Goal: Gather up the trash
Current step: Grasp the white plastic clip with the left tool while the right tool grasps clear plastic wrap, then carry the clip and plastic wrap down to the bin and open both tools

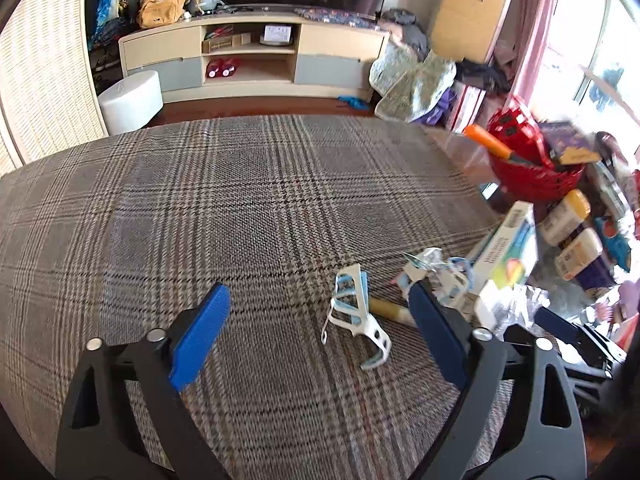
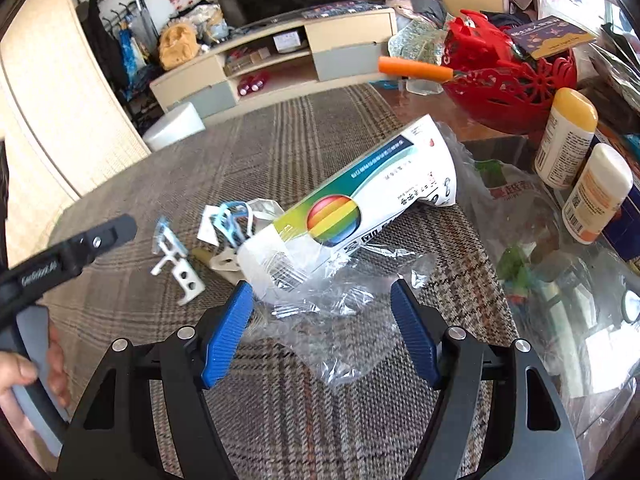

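Observation:
My left gripper (image 1: 318, 294) stands open low over the plaid tablecloth (image 1: 200, 200). A white and light-blue plastic scrap (image 1: 356, 308) lies between its blue pads, touching neither. A second scrap (image 1: 436, 272) and a yellowish stick (image 1: 390, 308) lie by the right pad. My right gripper (image 2: 322, 286) is open over crumpled clear plastic film (image 2: 340, 320), which lies between its pads. Just beyond it rests a white box with a rainbow ball (image 2: 360, 192). The plastic scraps (image 2: 176, 256) show left of the box. A hand (image 2: 24, 376) holds the left gripper at that view's left edge.
A red basket (image 2: 508, 80) with an orange-handled tool (image 2: 416, 68) stands at the back right on the glass tabletop (image 2: 560, 320). Two yellow-capped white bottles (image 2: 568, 140) and bags crowd the right side. A TV cabinet (image 1: 256, 52) and a white stool (image 1: 130, 96) stand beyond the table.

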`<act>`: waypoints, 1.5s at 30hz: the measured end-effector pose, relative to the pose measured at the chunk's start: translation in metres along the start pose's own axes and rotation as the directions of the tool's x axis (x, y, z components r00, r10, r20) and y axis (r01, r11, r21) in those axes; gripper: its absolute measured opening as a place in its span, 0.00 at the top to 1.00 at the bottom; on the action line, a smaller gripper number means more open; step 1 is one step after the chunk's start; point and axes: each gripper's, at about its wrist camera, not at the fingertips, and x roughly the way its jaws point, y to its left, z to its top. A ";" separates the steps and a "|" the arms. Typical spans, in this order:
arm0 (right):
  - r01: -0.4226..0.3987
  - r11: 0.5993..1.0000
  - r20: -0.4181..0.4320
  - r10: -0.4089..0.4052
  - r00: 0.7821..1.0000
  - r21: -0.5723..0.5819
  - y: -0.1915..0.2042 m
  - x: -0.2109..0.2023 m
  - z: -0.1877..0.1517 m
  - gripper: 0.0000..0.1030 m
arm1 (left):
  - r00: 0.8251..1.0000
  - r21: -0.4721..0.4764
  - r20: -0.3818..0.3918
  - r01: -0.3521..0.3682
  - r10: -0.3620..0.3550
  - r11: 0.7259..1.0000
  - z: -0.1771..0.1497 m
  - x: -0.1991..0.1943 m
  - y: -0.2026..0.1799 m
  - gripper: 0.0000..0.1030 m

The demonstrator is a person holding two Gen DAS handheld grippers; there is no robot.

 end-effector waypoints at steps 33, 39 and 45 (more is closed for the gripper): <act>-0.054 0.996 -0.041 0.051 0.998 -0.072 0.018 -0.105 -0.081 0.76 | 0.996 0.065 -0.060 0.065 -0.061 0.996 -0.092 -0.109 -0.034 1.00; -0.080 0.991 -0.055 0.074 0.996 -0.110 0.019 -0.151 -0.128 0.76 | 0.993 0.055 -0.066 0.101 -0.098 0.993 -0.154 -0.157 -0.043 1.00; -0.079 0.983 -0.120 0.059 0.991 -0.167 0.023 -0.158 -0.183 0.76 | 0.984 0.043 -0.091 0.155 -0.151 0.987 -0.217 -0.171 -0.050 1.00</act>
